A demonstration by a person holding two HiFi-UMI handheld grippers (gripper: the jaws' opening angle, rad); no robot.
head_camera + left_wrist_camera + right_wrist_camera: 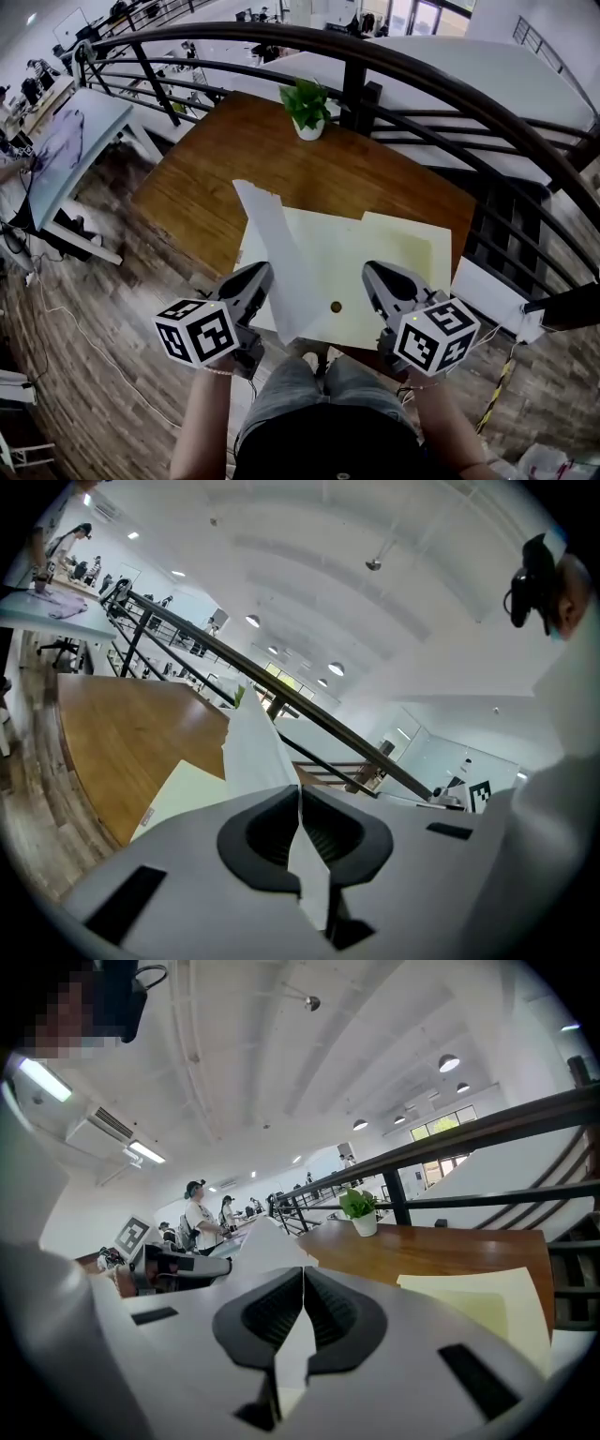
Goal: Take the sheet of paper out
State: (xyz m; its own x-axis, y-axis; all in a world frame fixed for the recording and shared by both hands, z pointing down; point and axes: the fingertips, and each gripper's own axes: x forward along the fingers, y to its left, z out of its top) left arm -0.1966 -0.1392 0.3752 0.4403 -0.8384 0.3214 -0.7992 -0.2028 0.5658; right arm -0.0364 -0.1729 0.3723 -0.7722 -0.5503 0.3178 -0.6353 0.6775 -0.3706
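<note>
Left fingers (248,286) clench sheet (272,244), right fingers (386,286) clench envelope (403,253) at worktop's (234,141) near edge — we risk tearing sheet if envelope drags along.

The person stands with both forearms stretched forward, elbows low. The left gripper (262,275) and right gripper (371,273) are side by side at about waist height, near each other but apart, both pointing ahead and slightly down. The left jaws are pressed together on a sheet of paper (272,244). The right jaws are closed too, with a white paper edge in the gap.
</note>
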